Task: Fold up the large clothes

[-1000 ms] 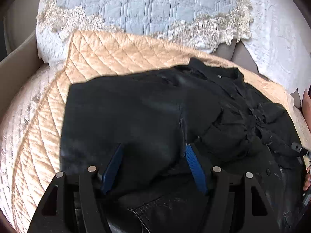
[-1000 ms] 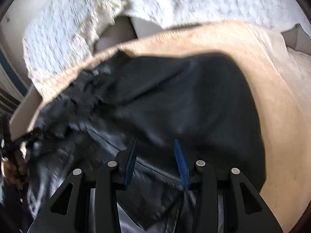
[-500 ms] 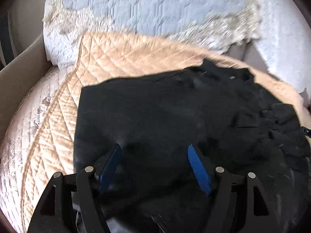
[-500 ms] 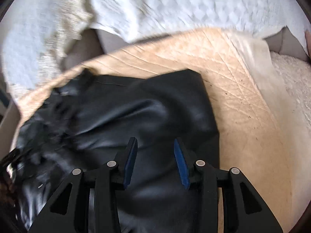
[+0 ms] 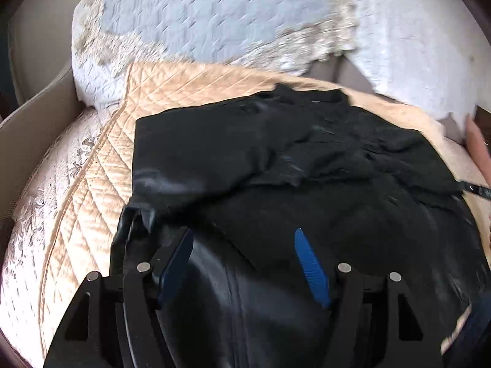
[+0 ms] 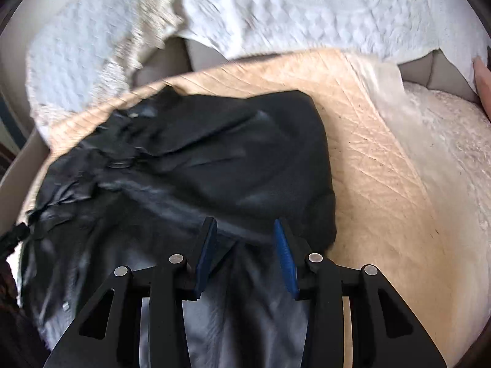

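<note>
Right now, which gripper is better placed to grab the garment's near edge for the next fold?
Probably the left gripper: its open jaws straddle the black garment beside a raised, bunched corner at its left fingertip. The right gripper is open over flatter fabric near the tan quilt.

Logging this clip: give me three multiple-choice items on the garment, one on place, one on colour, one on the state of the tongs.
1. The garment lies on:
A. a peach quilt
B. a wooden floor
C. a glass table

2. The garment is:
A. red
B. black
C. yellow

3. The left tongs and right tongs are:
A. both open
B. both shut
C. out of view

Answers: 1 A, the peach quilt shows around its edges. 2 B, it is black in both views. 3 A, the blue pads stand apart on each.
</note>
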The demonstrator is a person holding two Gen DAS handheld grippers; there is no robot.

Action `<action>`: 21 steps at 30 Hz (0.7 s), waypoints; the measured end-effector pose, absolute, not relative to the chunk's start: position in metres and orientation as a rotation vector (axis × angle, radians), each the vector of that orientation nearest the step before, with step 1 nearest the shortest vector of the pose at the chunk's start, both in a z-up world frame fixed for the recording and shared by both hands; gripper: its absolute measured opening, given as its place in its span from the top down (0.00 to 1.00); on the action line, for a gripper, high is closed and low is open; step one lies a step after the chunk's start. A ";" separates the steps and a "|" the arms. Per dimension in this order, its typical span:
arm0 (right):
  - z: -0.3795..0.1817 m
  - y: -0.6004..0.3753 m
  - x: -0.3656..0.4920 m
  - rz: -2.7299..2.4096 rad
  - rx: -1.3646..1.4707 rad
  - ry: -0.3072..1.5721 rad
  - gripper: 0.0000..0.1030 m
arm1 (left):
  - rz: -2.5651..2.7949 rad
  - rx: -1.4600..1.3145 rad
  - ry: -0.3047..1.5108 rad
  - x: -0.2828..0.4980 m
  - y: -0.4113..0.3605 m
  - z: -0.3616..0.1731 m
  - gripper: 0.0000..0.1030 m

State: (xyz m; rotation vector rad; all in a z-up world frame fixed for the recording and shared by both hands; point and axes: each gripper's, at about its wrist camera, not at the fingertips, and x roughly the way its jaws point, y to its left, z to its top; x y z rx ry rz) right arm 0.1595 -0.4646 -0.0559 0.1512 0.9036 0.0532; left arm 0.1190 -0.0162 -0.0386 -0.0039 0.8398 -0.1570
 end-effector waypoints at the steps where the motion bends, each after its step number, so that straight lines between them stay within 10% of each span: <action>1: -0.054 -0.463 0.149 0.058 0.155 0.898 0.61 | -0.156 0.008 0.832 0.107 -0.016 -0.038 0.31; 15: -0.072 -0.457 0.063 0.036 0.220 0.943 0.60 | -0.103 -0.027 0.869 0.049 0.006 -0.045 0.32; 21: -0.072 -0.493 0.042 -0.025 0.368 0.912 0.45 | -0.015 -0.087 0.876 0.045 0.053 -0.045 0.32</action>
